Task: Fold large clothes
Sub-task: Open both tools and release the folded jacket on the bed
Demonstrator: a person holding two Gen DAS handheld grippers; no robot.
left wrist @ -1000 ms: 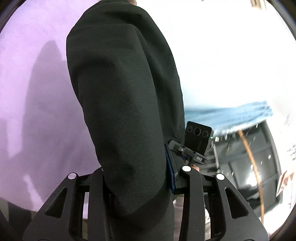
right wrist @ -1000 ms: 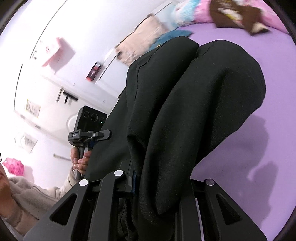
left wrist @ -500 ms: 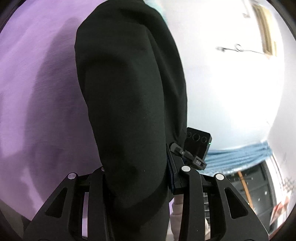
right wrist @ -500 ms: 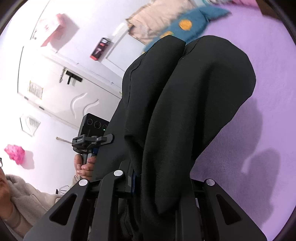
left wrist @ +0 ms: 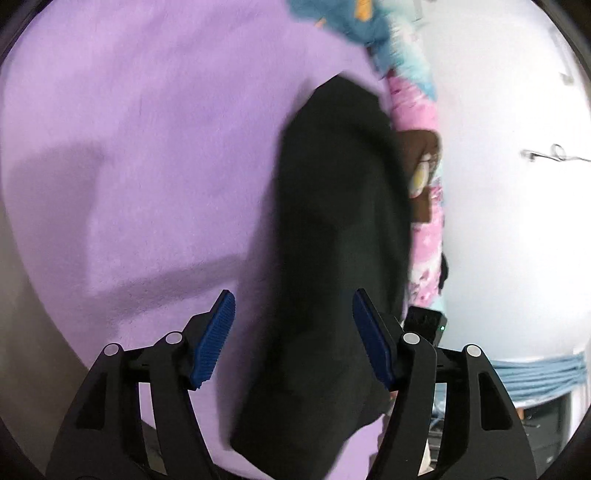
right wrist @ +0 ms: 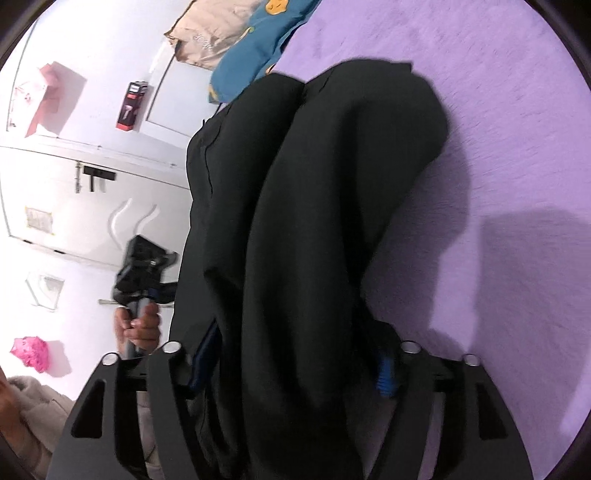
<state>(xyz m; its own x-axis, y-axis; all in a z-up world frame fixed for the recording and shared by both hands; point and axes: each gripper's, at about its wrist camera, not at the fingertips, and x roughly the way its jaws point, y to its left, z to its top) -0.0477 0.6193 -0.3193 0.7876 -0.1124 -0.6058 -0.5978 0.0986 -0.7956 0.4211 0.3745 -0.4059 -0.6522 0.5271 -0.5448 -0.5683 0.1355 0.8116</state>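
A large black garment [left wrist: 332, 240] hangs folded double and sinks onto the purple bed cover [left wrist: 147, 129]. My left gripper [left wrist: 291, 299] has its jaws opening. Both blue pads [left wrist: 214, 339] show, and the cloth runs loose between them without being pinched. In the right wrist view the same garment [right wrist: 325, 221] fills the gap of my right gripper [right wrist: 295, 350], whose jaws are also opening. Its blue pads [right wrist: 384, 373] peek out on either side of the cloth. A hand holds the left gripper [right wrist: 144, 266] just beyond the garment's left edge.
Blue and pink plush bedding [left wrist: 424, 221] lines the bed's far edge by the white wall [left wrist: 517, 240]. A blue cushion [right wrist: 255, 48] and a beige bag [right wrist: 207, 33] lie at the head. White cabinet doors [right wrist: 74, 192] and a pink box [right wrist: 40, 96] stand beyond.
Both grippers have dropped toward the bed and spread their jaws, letting go of the black garment they were shut on. The cloth has slumped lower onto the purple cover.
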